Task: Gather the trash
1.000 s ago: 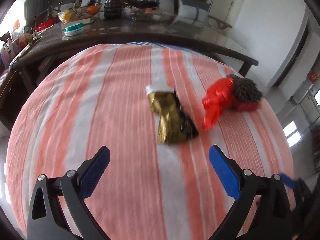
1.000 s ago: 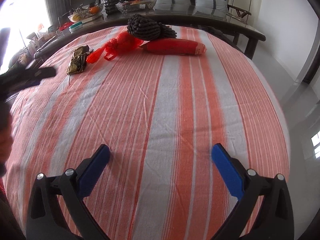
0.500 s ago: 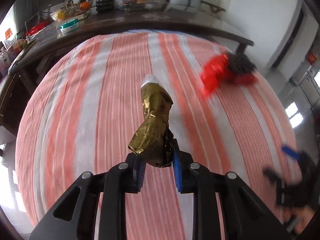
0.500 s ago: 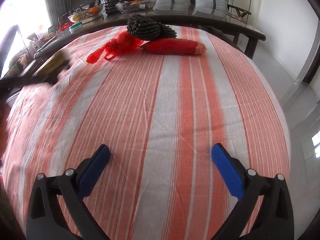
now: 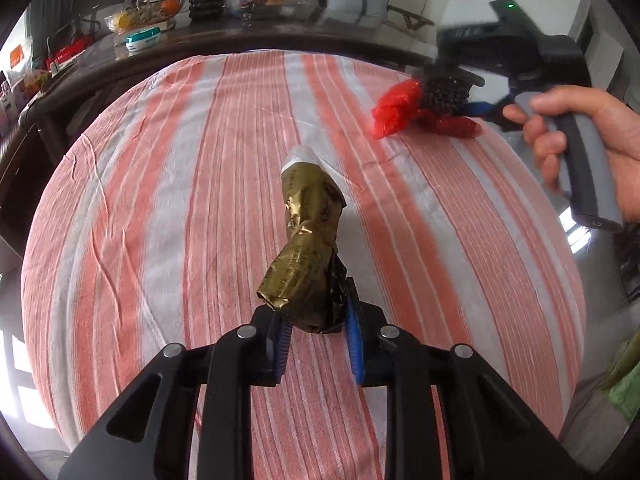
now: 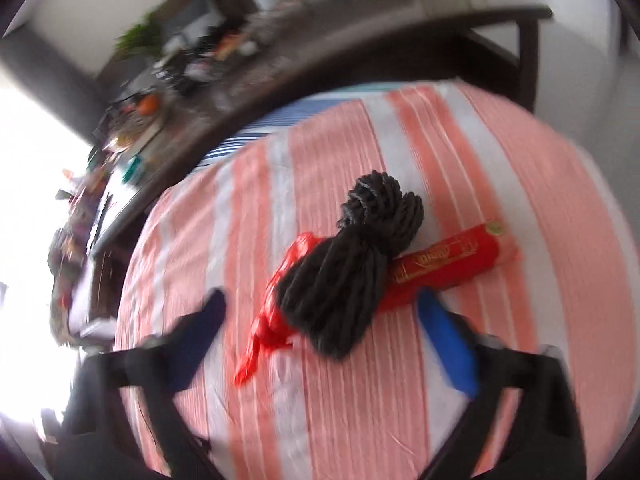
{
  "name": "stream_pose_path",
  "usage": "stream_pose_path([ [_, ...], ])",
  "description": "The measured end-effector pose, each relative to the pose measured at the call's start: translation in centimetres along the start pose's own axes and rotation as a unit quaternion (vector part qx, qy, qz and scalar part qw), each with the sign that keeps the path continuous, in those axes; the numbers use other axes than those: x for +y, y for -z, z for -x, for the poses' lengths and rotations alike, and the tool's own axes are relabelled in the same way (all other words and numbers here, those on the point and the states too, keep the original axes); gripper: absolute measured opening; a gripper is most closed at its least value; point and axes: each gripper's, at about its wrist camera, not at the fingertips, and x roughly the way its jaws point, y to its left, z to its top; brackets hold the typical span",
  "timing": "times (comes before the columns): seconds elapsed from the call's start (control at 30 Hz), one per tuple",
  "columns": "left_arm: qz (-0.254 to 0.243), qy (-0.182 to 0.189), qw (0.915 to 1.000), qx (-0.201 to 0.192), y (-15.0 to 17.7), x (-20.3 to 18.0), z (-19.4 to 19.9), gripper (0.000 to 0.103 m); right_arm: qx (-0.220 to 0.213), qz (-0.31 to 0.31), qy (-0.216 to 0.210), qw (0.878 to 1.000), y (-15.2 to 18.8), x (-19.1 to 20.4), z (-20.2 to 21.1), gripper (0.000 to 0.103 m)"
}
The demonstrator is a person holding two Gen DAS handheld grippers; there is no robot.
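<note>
Item: gold foil wrapper [image 5: 310, 248]. Crumpled and twisted, with a white end pointing away. Location: clamped at its near end between the blue pads of the left gripper [image 5: 316, 336], fingers closed tight on it; the far end appears lifted off the striped cloth [image 5: 160, 200], though contact cannot be ruled out.

Item: pile at the far right of the worktop, consisting of a black knitted bundle [image 6: 352, 268], a red plastic bag [image 6: 276, 320] partly under it and trailing toward the near side, and a red tube-shaped packet [image 6: 452, 260] touching the bundle's right side.

Item: right gripper [image 6: 324, 320], held in a hand [image 5: 592, 140]. Fingers are closing, set either side of the bundle and bag; pads not yet pressing on anything. View heavily blurred.

Step in hand, by judgement: first piece secured on the left; second pickup under way on the right.

Next move calls for: finishing the squeeze low enough to catch bundle and bag together, since the soft bundle may slip and the thin bag may pull free. No bin is visible; its place cannot be told.

Background: a dark cluttered table [image 5: 248, 36] beyond.
</note>
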Motion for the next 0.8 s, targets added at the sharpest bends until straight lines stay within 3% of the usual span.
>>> stream_pose_path([
  [0.1,0.008,0.006,0.9999,0.001,0.0,0.3,0.2,0.024,0.003,0.016,0.004,1.0,0.5,0.7,0.2,0.042],
  [0.23,0.017,0.004,0.9998,-0.003,0.1,0.5,0.5,0.024,-0.02,0.12,-0.013,0.992,4.2,2.4,4.0,0.041],
  [0.37,0.035,0.005,0.9994,-0.006,0.0,1.0,0.5,0.024,-0.045,0.241,-0.008,0.97,12.1,3.2,8.1,0.041],
  [0.47,0.04,0.004,0.9992,-0.008,0.1,0.9,0.5,0.024,-0.058,0.298,0.01,0.953,17.0,2.6,8.8,0.041],
  [0.57,0.034,-0.001,0.9993,-0.011,0.2,0.4,0.5,0.025,-0.046,0.3,0.022,0.953,20.9,0.4,7.3,0.044],
  [0.6,0.034,-0.005,0.9993,-0.013,0.3,0.2,0.5,0.032,-0.044,0.293,0.026,0.955,21.4,-0.2,6.9,0.049],
  [0.63,0.033,-0.004,0.9993,-0.014,0.4,0.1,0.5,0.038,-0.047,0.286,0.035,0.956,21.7,-0.6,6.5,0.068],
  [0.7,0.029,-0.003,0.9994,-0.018,0.5,-0.4,0.6,0.065,-0.059,0.273,0.055,0.959,21.9,-1.5,5.8,0.094],
  [0.73,0.023,-0.012,0.9995,-0.02,0.6,-0.7,0.6,0.073,-0.062,0.266,0.057,0.96,22.0,-1.8,5.6,0.094],
  [0.77,0.017,-0.027,0.9993,-0.02,0.7,-0.9,0.5,0.089,-0.057,0.262,0.056,0.962,22.1,-1.9,5.4,0.094],
  [0.8,0.008,-0.049,0.9986,-0.02,0.8,-1.2,0.4,0.096,-0.058,0.26,0.056,0.962,22.0,-1.8,5.4,0.095],
])
